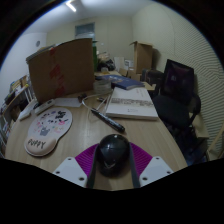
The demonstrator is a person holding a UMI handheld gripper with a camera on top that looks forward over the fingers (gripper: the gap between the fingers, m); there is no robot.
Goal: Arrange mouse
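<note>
Gripping a dark mouse (pixel 112 152) between both pads, the gripper (pixel 112 163) carries it toward the mousepad (pixel 48 130) at ten o'clock.

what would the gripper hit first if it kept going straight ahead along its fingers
The black mouse sits between the fingers of the gripper already. Beyond it, bare desk, then probably the dark pen-like item; depth is unclear.

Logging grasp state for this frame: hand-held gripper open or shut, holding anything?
Hand-held gripper: shut on the black mouse, both pink pads pressing its sides above the desk.
</note>
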